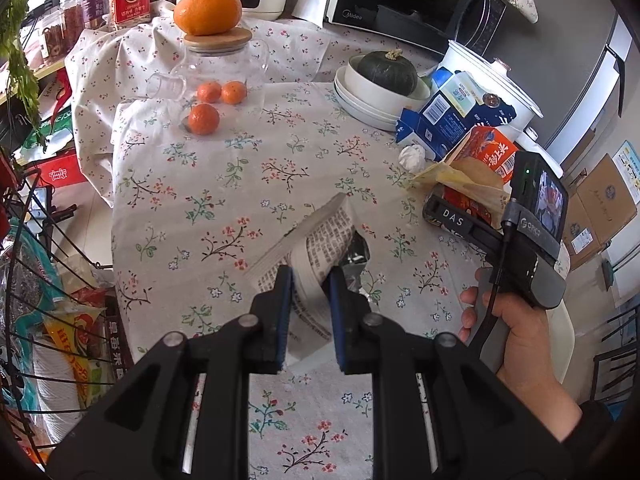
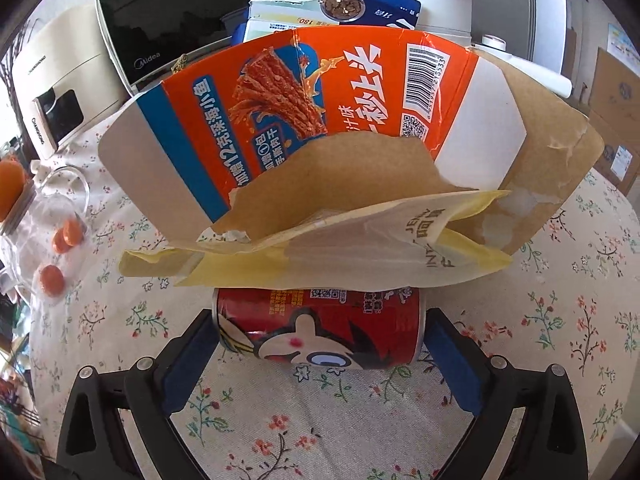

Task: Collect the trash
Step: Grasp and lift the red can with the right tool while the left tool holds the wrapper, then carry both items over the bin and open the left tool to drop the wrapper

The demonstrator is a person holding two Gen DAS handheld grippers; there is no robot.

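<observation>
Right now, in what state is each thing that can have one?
Left gripper: jaws shut on folded newspaper.
Right gripper: jaws open wide around red can, not pressing.
Red can: lying on its side.
Orange snack box: torn, flattened open.
Glass jar: lid on.

The pale yellow bag point(image 2: 320, 252) covers the top of the red can point(image 2: 320, 328). The left-wrist frame edge cuts off the wire basket point(image 1: 36, 320). The jar labels point(image 1: 130, 2) are too small to read.
</observation>
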